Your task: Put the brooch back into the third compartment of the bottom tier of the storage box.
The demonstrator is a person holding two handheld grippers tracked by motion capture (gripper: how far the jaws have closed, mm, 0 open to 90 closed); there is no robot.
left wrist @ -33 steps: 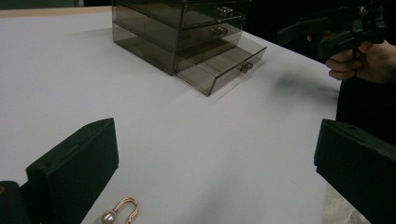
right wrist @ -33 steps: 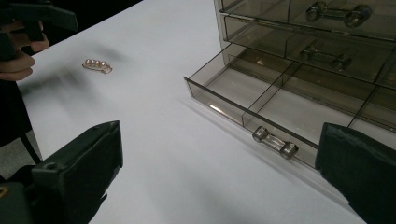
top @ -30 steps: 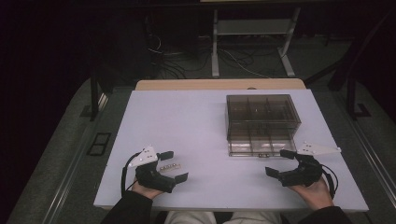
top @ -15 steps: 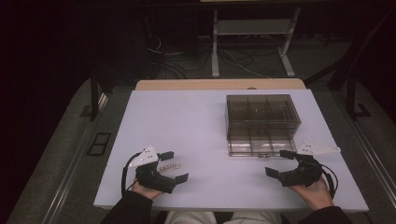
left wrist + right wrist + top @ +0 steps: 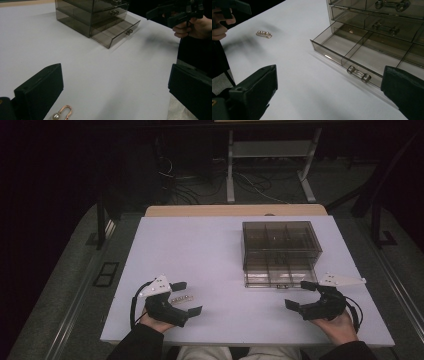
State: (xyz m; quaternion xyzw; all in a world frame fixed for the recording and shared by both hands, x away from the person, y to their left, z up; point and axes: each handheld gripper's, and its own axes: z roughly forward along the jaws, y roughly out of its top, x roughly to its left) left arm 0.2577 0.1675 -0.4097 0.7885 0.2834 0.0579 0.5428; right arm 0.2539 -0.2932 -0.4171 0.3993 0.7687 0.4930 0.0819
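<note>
A smoky clear drawer box (image 5: 280, 247) stands on the right half of the white table (image 5: 210, 255). Its bottom drawer (image 5: 362, 60) is pulled out, shows dividers and looks bare inside. A small gold clasp with pearls (image 5: 181, 298) lies near the front left, between the jaws of my left gripper (image 5: 189, 298), which is open. The same piece shows as a pearl and hook (image 5: 61, 115) in the left gripper view and as a jewellery piece (image 5: 264, 34) in the right gripper view. My right gripper (image 5: 299, 295) is open near the drawer's front, holding nothing.
The table's front edge runs just below both hands. The drawer's knob handle (image 5: 359, 73) faces my right gripper. Beyond the table are a wooden board (image 5: 235, 210), cables and a metal stand (image 5: 270, 165) on a dark floor.
</note>
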